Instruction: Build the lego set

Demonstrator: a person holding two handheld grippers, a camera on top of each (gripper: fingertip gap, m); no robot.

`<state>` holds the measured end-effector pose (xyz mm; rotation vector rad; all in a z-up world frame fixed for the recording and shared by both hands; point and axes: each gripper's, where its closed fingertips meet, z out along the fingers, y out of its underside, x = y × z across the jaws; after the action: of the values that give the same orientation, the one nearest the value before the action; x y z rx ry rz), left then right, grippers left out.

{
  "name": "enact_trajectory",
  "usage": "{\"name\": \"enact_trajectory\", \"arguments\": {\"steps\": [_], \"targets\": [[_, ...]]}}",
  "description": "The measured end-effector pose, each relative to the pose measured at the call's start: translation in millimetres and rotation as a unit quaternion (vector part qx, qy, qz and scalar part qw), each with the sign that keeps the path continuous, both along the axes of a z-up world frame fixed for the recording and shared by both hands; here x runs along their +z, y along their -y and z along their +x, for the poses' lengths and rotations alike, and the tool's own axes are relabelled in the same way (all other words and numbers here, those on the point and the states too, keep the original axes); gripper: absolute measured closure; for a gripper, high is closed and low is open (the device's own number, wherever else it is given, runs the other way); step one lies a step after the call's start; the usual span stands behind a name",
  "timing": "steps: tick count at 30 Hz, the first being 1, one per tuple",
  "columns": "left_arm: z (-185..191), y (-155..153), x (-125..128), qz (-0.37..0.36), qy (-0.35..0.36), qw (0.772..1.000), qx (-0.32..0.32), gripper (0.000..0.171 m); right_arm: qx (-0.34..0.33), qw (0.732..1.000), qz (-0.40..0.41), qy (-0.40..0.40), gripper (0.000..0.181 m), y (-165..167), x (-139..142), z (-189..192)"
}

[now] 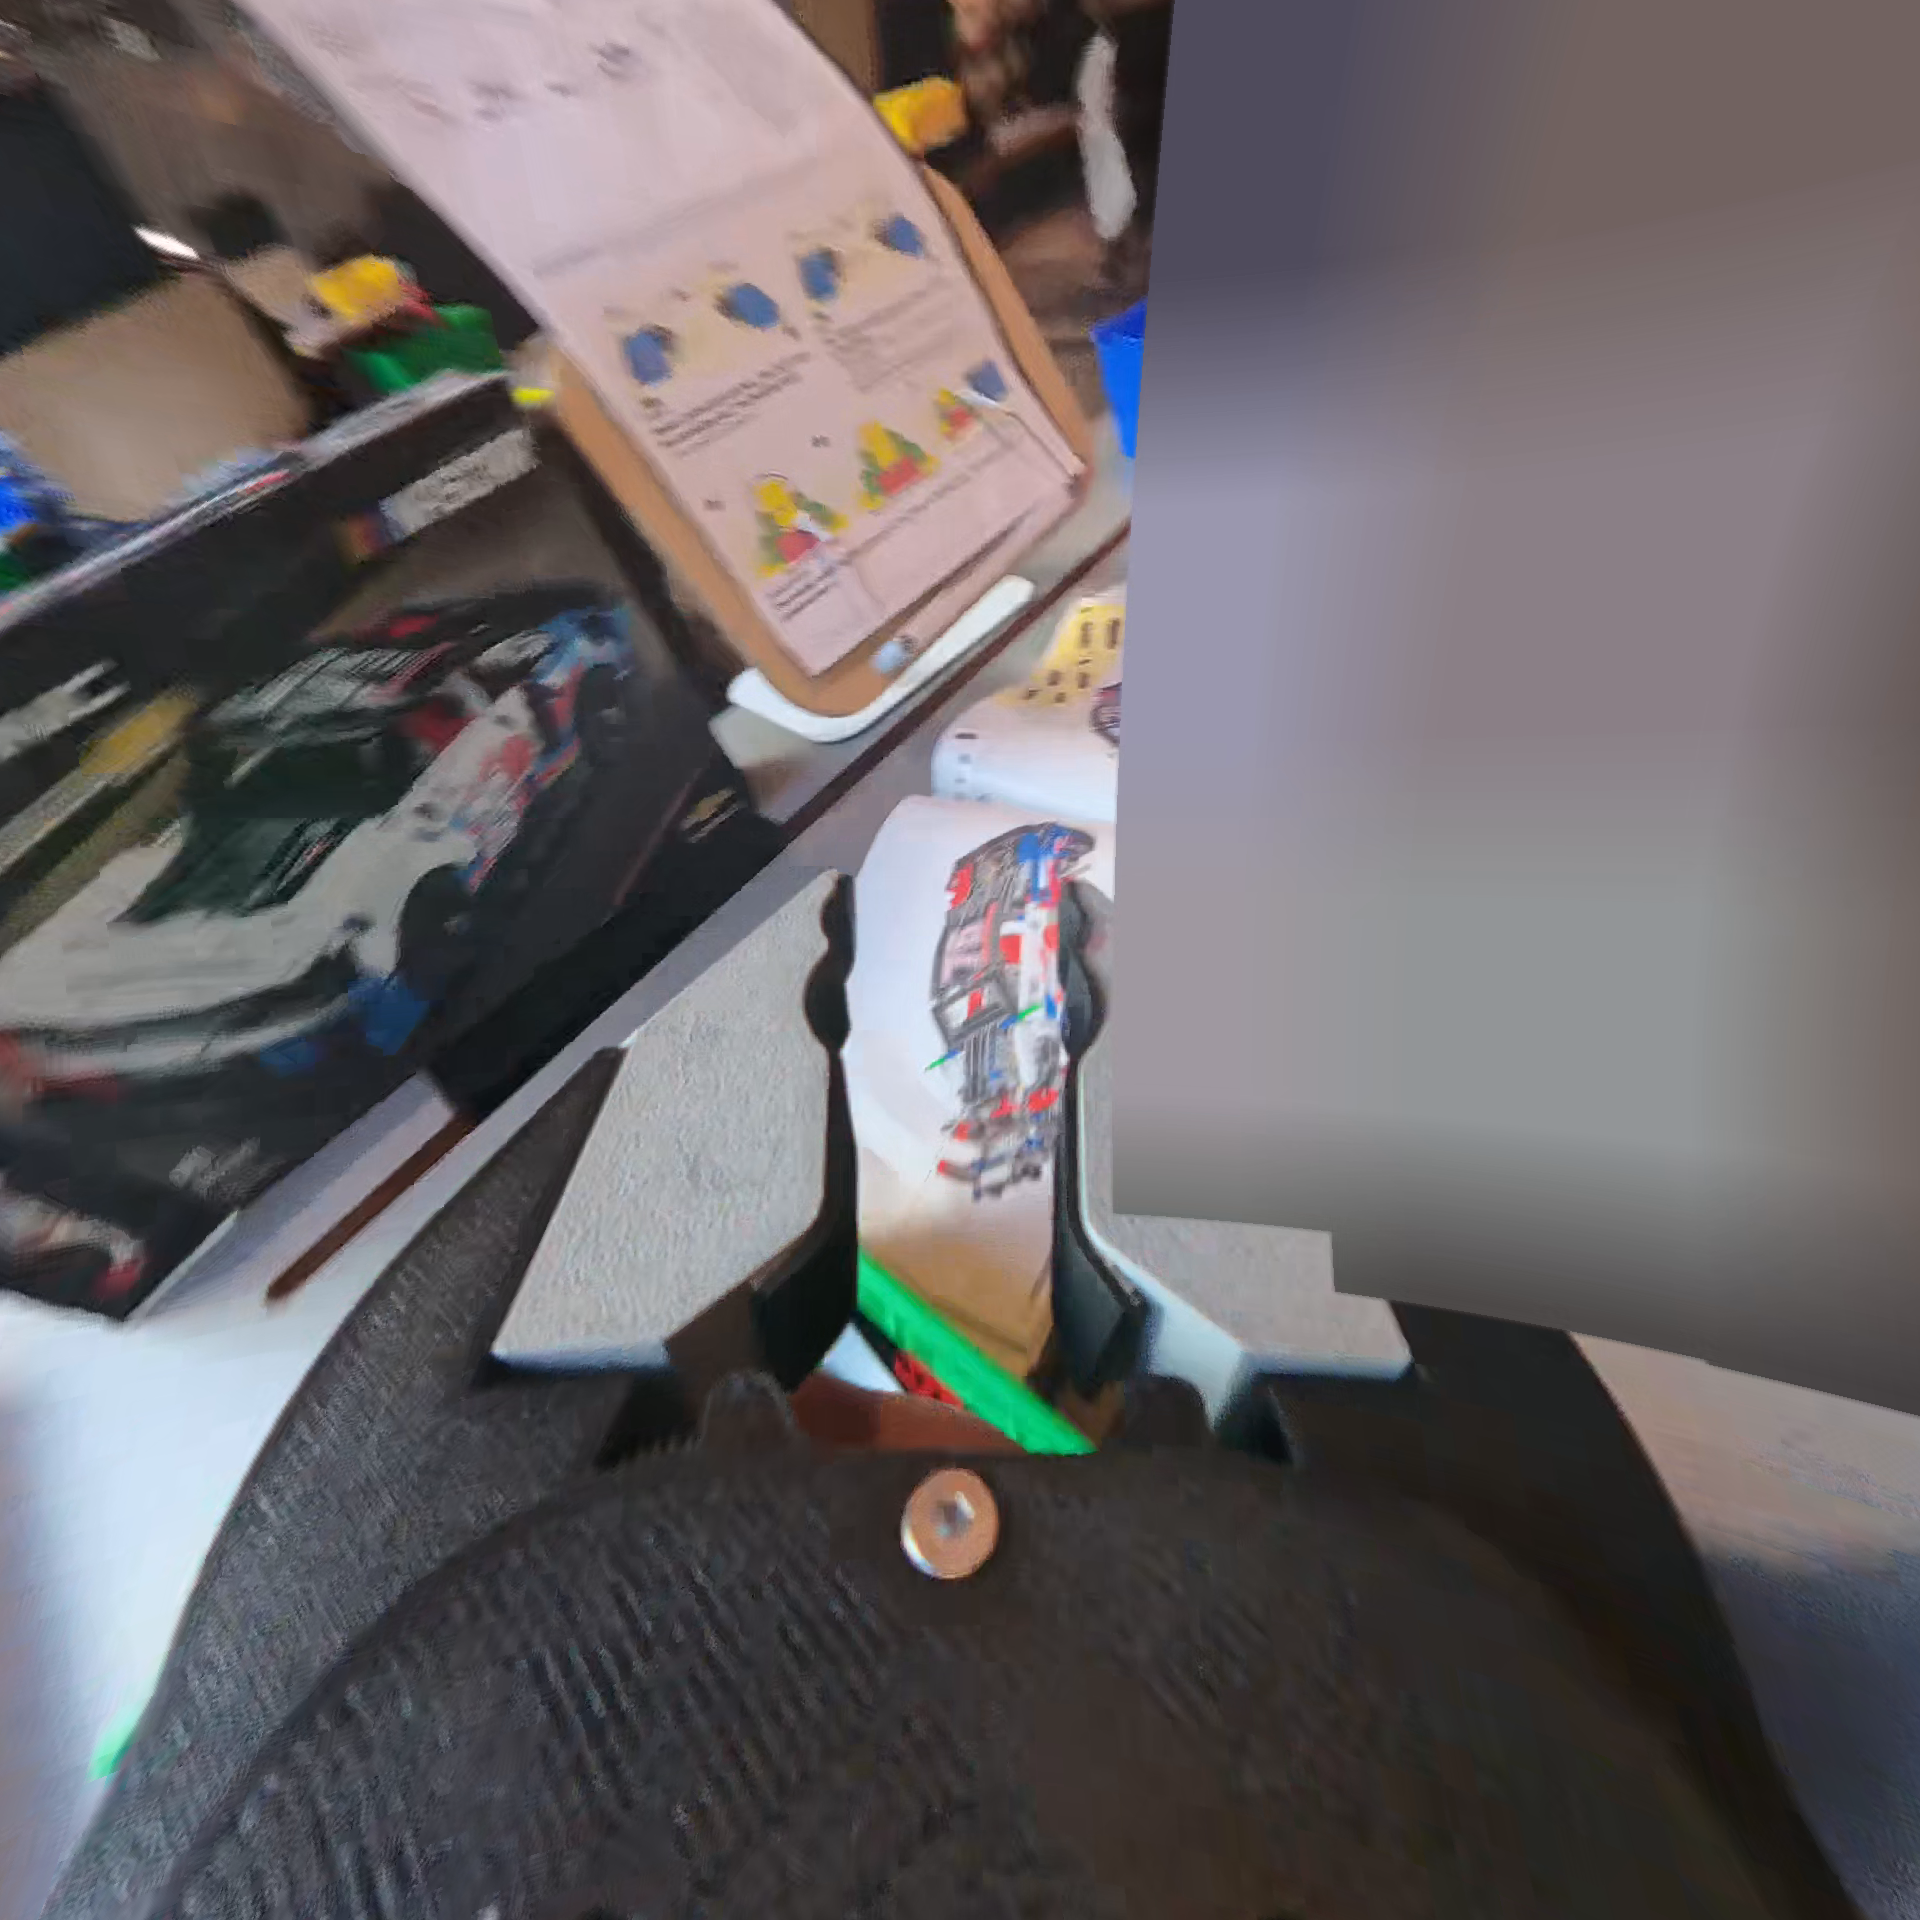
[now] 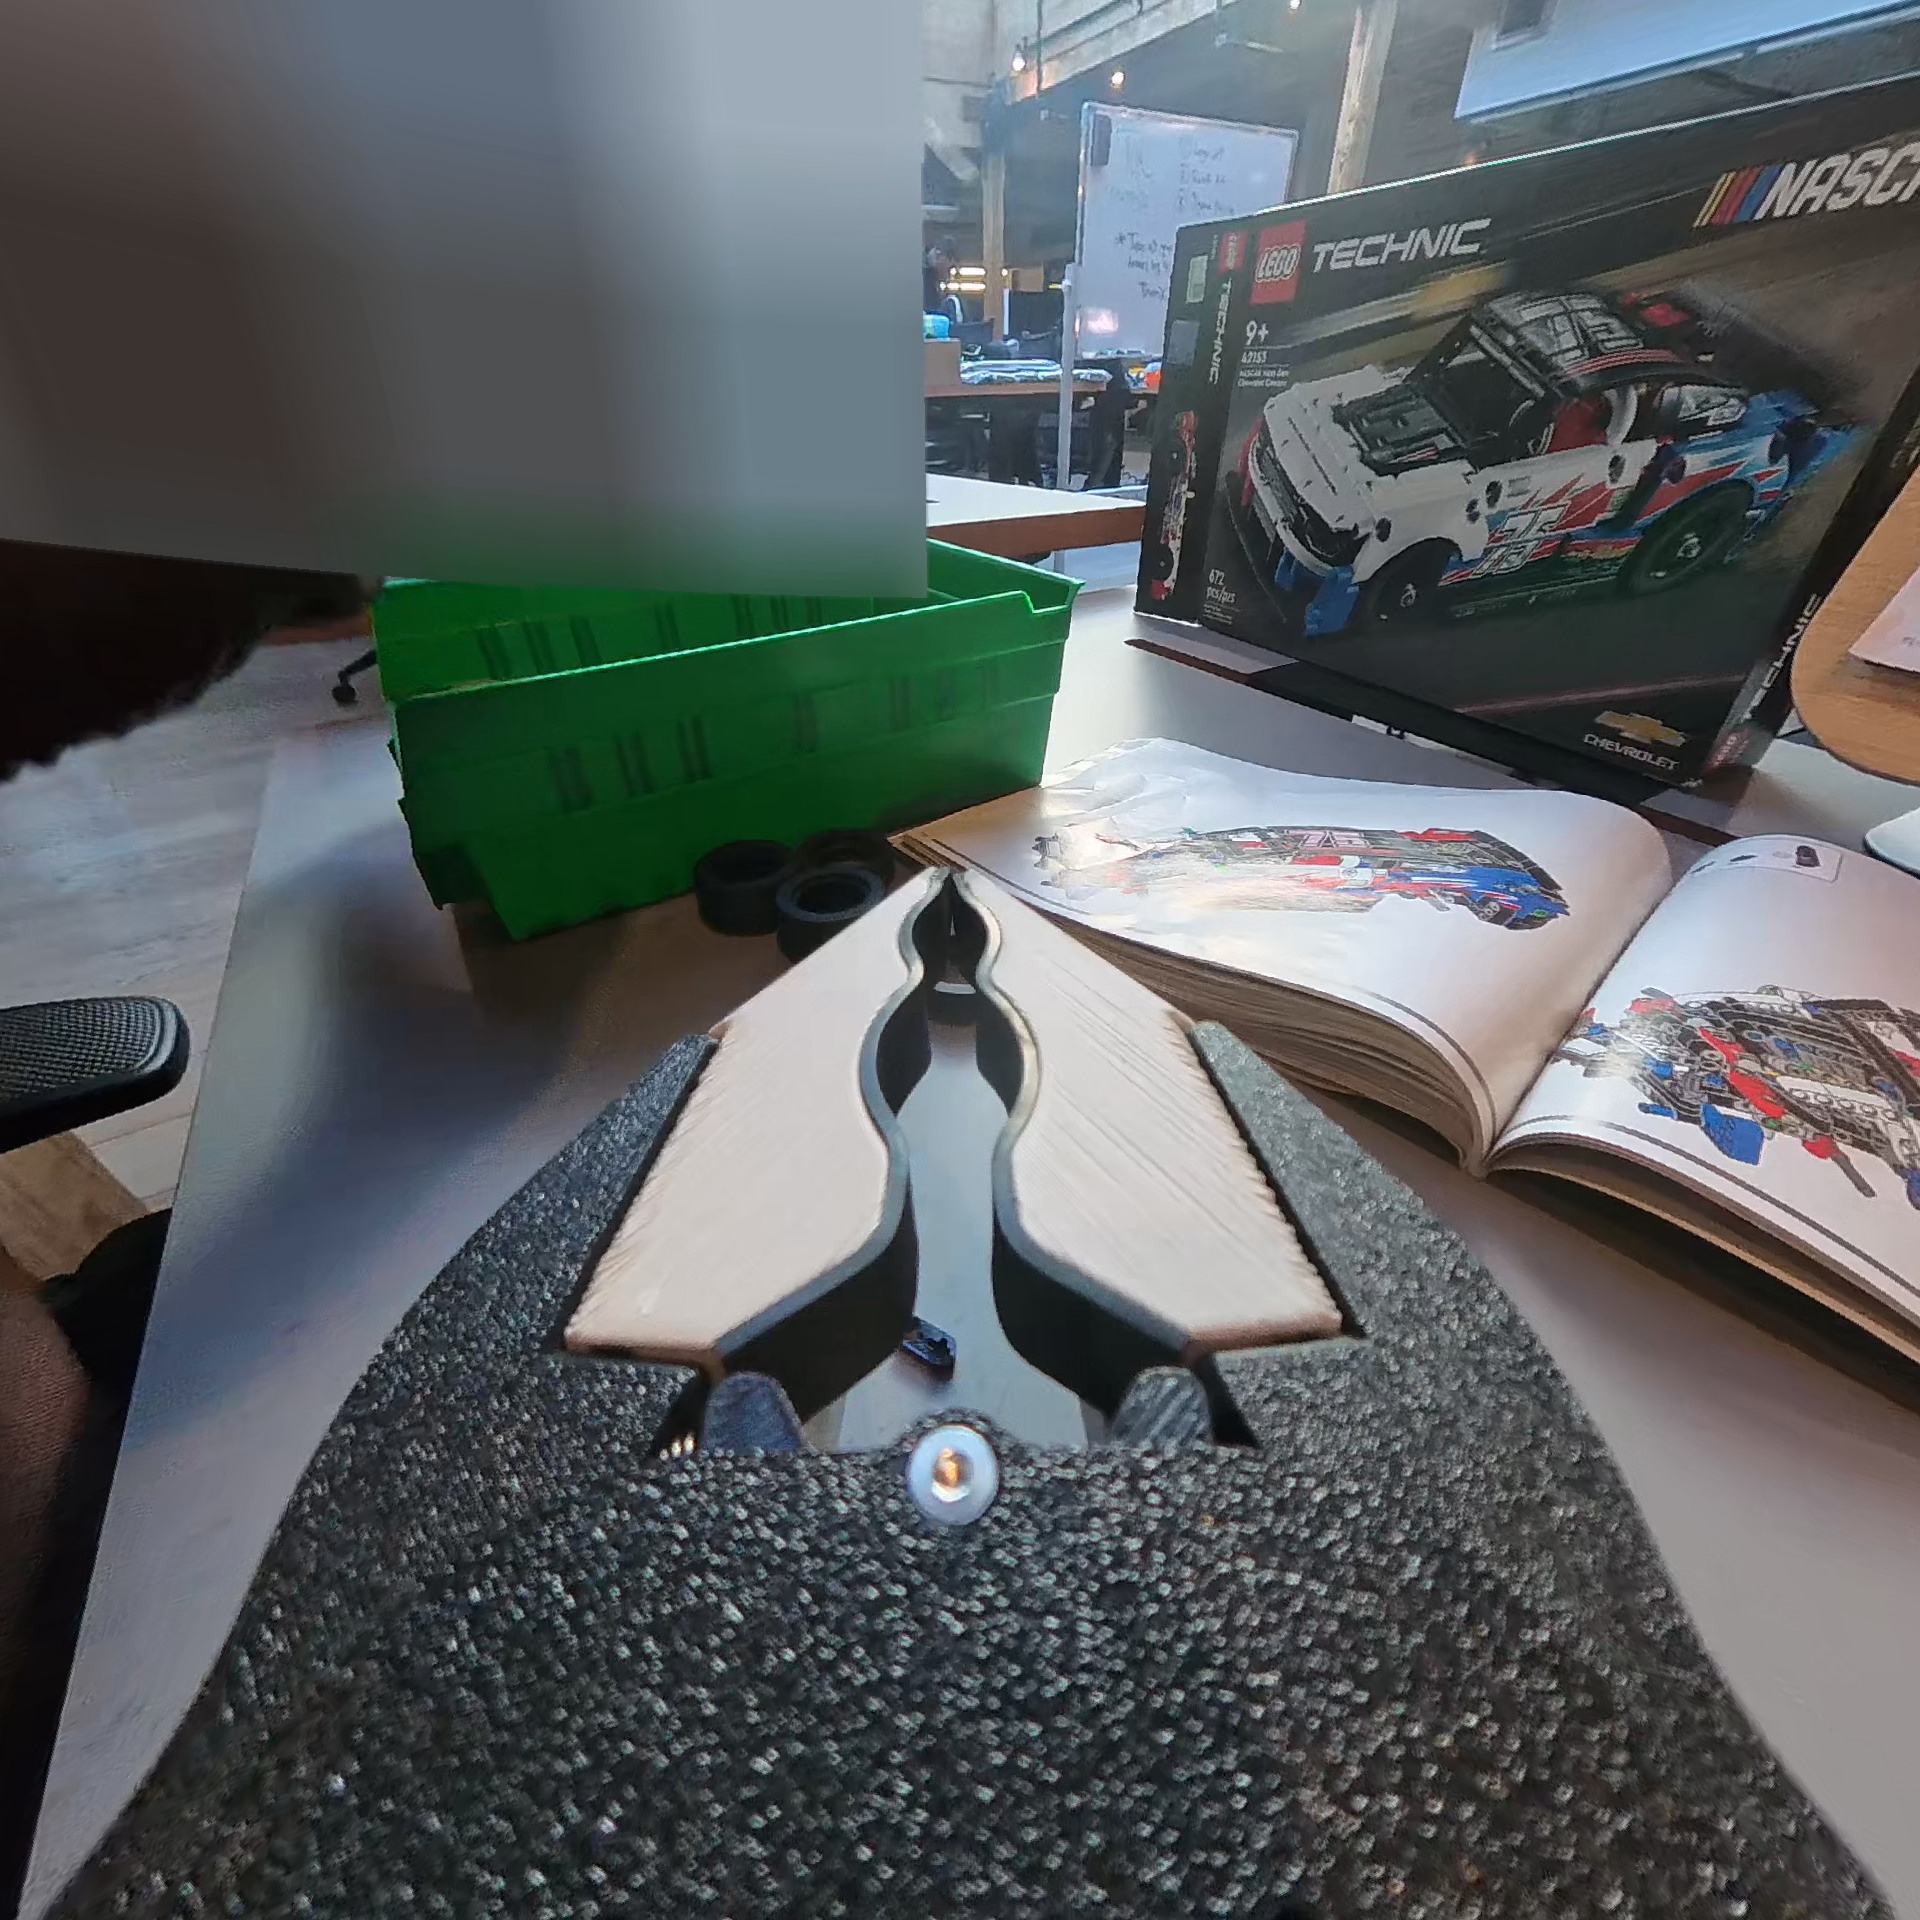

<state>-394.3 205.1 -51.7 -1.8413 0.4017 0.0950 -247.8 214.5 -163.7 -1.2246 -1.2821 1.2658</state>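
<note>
In the left wrist view, my left gripper is open and holds nothing. It hovers tilted over the open instruction booklet, whose car picture shows between the fingers. This view is motion-blurred. A green edge shows low between the jaws. In the right wrist view, my right gripper is shut, tips meeting, just above the grey table. Three black tyres lie just beyond its tips. A small black piece lies on the table under the jaws. The booklet lies open to the right.
Stacked green bins stand behind the tyres. The black set box stands at the back right and also shows in the left wrist view. A cardboard stand with a printed sheet rises behind. A black chair armrest sits at the left. Some 20 cm of space lies between my two pairs of fingers. The small black piece is about 11 cm from my right fingertips and 25 cm from my left.
</note>
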Motion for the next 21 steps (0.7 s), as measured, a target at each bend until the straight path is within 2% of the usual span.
{"name": "enact_trajectory", "arguments": {"steps": [1, 3, 5, 7, 8, 10, 13, 15, 18, 19, 21], "targets": [[6, -22, 4, -0.017, -0.006, 1.0, -0.015, 0.14, -0.004, 1.0, 0.001, 0.002, 0.181, -1, 0, 0], [15, -65, 1, -0.066, -0.014, 0.997, -0.038, 0.148, -0.021, 1.0, 0.001, 0.01, 0.181, -6, -2, -1], [15, -106, -17, -0.121, -0.037, 0.992, -0.028, 0.153, -0.056, 0.998, -0.02, 0.032, 0.181, -17, -4, -2], [17, -140, -43, -0.158, -0.034, 0.987, -0.022, 0.167, -0.087, 0.994, -0.054, 0.033, 0.181, -30, 13, -1], [21, -153, -57, -0.177, -0.009, 0.984, -0.018, 0.171, -0.108, 0.992, -0.059, 0.031, 0.181, -40, 26, -1], [26, -173, -94, -0.232, 0.016, 0.972, -0.022, 0.171, -0.138, 0.988, -0.044, 0.061, 0.181, -66, 47, -10], [11, -196, -139, -0.271, -0.032, 0.962, 0.007, 0.171, -0.158, 0.975, -0.028, 0.152, 0.181, -129, 54, -43], [2, -204, -159, -0.289, -0.052, 0.956, 0.019, 0.171, -0.151, 0.954, -0.051, 0.254, 0.181, -173, 29, -71], [-3, -201, -187, -0.335, -0.05, 0.941, 0.019, 0.171, -0.169, 0.907, -0.05, 0.383, 0.181, -238, -28, -99], [-7, -198, -194, -0.343, -0.066, 0.937, 0.021, 0.171, -0.177, 0.89, -0.052, 0.417, 0.181, -253, -47, -101], [-11, -194, -204, -0.352, -0.083, 0.932, 0.018, 0.171, -0.164, 0.87, -0.082, 0.457, 0.181, -263, -74, -101]]}}
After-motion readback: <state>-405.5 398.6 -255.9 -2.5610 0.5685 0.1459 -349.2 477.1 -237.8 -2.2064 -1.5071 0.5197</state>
